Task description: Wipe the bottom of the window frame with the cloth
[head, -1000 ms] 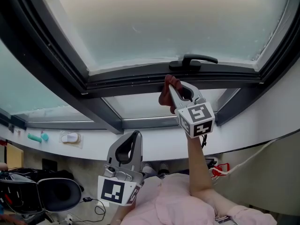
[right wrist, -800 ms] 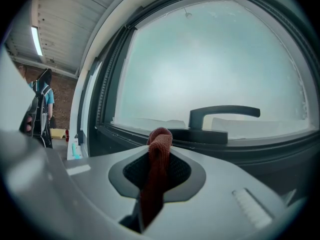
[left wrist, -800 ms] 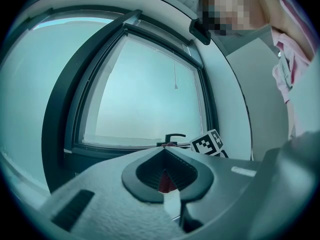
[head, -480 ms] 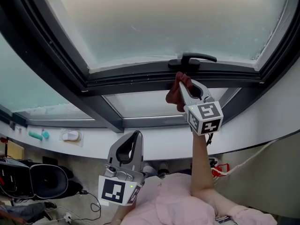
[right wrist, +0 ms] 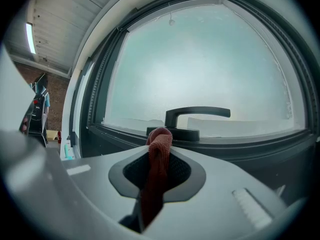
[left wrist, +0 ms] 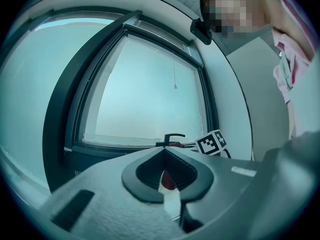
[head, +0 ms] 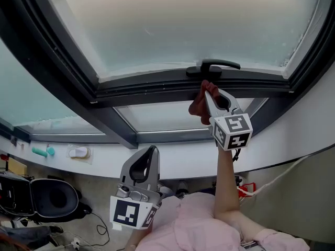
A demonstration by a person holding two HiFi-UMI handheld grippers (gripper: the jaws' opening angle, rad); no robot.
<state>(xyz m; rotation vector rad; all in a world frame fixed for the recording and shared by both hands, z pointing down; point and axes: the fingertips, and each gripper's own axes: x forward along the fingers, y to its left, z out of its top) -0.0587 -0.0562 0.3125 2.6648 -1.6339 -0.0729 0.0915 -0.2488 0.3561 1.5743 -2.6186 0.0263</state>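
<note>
Window frame (head: 152, 86), outstretched right arm (head: 224, 184), cloth (head: 198, 105)

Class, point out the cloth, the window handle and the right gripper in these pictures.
cloth (right wrist: 159, 154), right gripper view, the strip between the jaws.
window handle (head: 222, 64), head view, its lever.
right gripper (head: 208, 91), head view, jaw tips shut on the cloth.

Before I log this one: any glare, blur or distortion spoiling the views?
Head view: bright pane against a dark frame, straight lines bowed, cloth sharp. Left gripper view: strong fisheye, teal cast, near foreground soft. Right gripper view: fisheye with black corners, glowing pane, cloth and handle sharp.
</note>
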